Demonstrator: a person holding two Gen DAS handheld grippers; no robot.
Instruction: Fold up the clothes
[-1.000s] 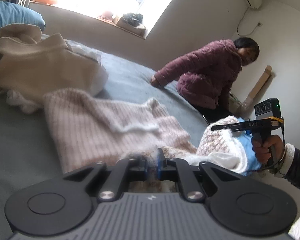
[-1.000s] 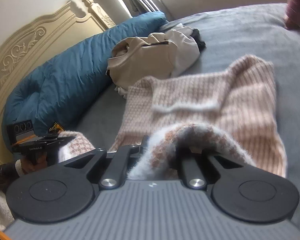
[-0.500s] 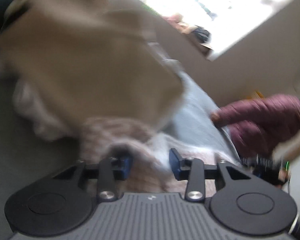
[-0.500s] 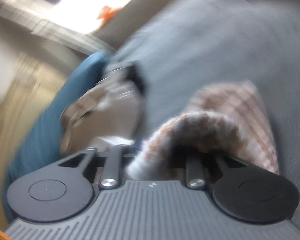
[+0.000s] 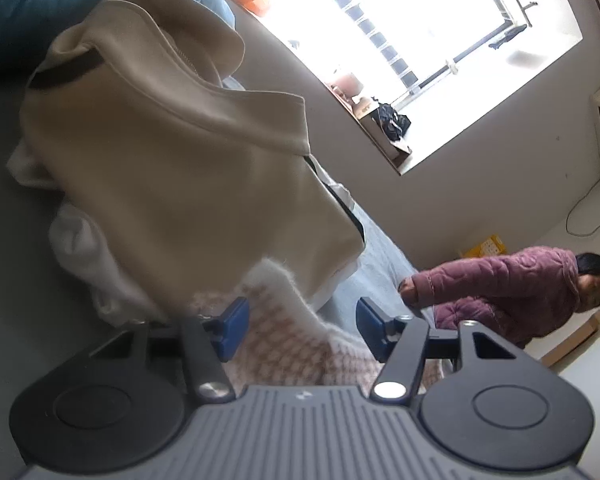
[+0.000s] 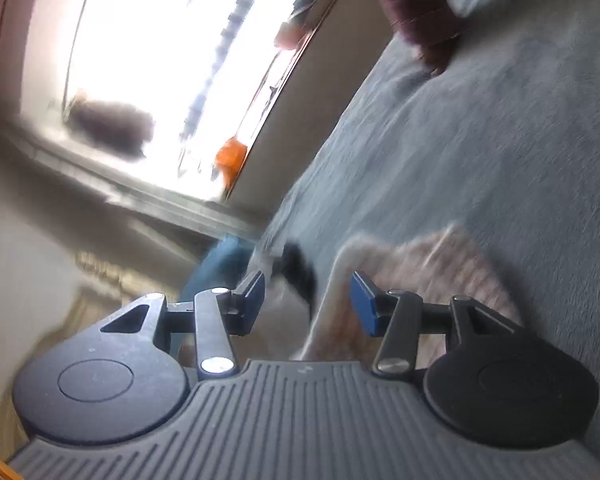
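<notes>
A pink and white knit sweater [image 5: 288, 344] lies on the grey bed [image 5: 4, 320], its fuzzy white edge between the spread blue pads of my left gripper [image 5: 300, 330], which is open and tilted. In the blurred right wrist view the sweater [image 6: 432, 276] lies just beyond my right gripper [image 6: 308, 300], which is open with the sweater's edge running between its pads. A beige jacket [image 5: 172, 152] is heaped right behind the sweater, with a white garment [image 5: 80, 248] under it.
A blue pillow [image 5: 40, 4] lies beyond the jacket, also in the right wrist view [image 6: 220, 264]. A person in a maroon coat [image 5: 512, 292] leans on the far side of the bed; her sleeve shows in the right wrist view [image 6: 416, 4]. A bright window [image 5: 420, 40] is behind.
Both grippers were shut on the sweater's edge a second ago and are open now. Both have moved forward toward the jacket pile and tilted.
</notes>
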